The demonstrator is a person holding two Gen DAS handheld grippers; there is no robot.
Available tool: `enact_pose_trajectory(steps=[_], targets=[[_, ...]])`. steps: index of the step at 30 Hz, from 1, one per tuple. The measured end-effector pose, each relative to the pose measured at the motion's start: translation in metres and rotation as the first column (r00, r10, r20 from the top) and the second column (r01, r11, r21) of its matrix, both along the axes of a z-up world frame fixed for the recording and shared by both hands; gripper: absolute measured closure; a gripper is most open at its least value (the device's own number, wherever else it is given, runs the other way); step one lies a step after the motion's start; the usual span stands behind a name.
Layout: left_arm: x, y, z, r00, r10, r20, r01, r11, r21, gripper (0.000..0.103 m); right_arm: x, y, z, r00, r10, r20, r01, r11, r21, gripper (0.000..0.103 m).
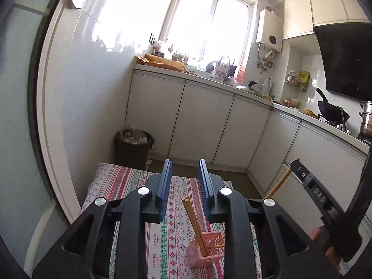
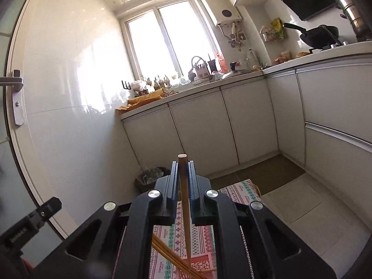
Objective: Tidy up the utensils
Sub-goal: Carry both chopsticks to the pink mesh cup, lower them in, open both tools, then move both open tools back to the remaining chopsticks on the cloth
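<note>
A pink slotted basket (image 1: 204, 248) stands on the patterned tablecloth (image 1: 130, 179), with two wooden chopsticks (image 1: 193, 220) leaning out of it to the upper left. My left gripper (image 1: 184, 176) hovers above the basket, open, with nothing between its blue pads. At the right edge of the left wrist view is my right gripper (image 1: 297, 165), shut on a single chopstick (image 1: 279, 184). In the right wrist view that gripper (image 2: 183, 165) clamps the chopstick (image 2: 183, 186), whose lower end points down at the basket (image 2: 200, 265) and the chopsticks (image 2: 172, 258) in it.
A dark waste bin (image 1: 133, 146) stands on the floor beyond the table's far edge. White cabinets (image 1: 204, 121) under a cluttered counter run along the back and right. A wok (image 1: 330, 109) sits on the stove. A person's hand (image 1: 325, 246) holds the right gripper.
</note>
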State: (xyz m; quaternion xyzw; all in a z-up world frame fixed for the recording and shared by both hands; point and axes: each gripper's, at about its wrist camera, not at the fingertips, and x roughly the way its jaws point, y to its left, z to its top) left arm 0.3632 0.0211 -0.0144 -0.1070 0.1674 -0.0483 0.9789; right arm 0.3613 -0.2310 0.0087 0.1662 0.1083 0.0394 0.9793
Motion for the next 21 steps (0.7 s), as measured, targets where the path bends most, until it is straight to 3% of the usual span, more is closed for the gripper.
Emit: enact_pose_trajectory(steps=[2,3,4,5,6,16,21], targets=[[0.004,0.001,-0.004,1.000,0.003,-0.018,-0.003,1.000,0.006,0.080,0.007,0.005,-0.015,1.000,0.004,-0.026,-0.004,1.000,-0.015,0.094],[0.005,0.002,-0.005,1.000,0.004,-0.023,-0.004,1.000,0.007,0.080,0.010,0.007,-0.021,0.999,0.001,-0.039,-0.002,1.000,-0.019,0.085],[0.006,0.002,-0.005,1.000,0.006,-0.026,-0.006,1.000,0.009,0.080,0.010,0.008,-0.026,0.999,-0.002,-0.050,0.001,1.000,-0.022,0.074],[0.006,0.003,-0.006,1.000,0.007,-0.027,-0.007,1.000,0.010,0.079,0.009,0.008,-0.030,0.998,-0.008,-0.054,0.007,1.000,-0.017,0.053],[0.006,0.003,-0.005,1.000,0.008,-0.027,-0.008,1.000,0.010,0.079,0.006,0.006,-0.032,0.999,-0.019,-0.049,0.019,1.000,-0.007,0.042],[0.002,-0.002,0.001,1.000,0.009,-0.019,-0.008,1.000,0.011,0.064,-0.021,-0.012,-0.016,0.993,-0.116,0.004,0.116,0.993,-0.025,0.023],[0.001,-0.014,0.001,1.000,-0.008,-0.030,0.009,0.999,0.038,0.043,-0.052,-0.026,-0.007,0.983,-0.177,0.043,0.178,0.984,-0.014,0.006]])
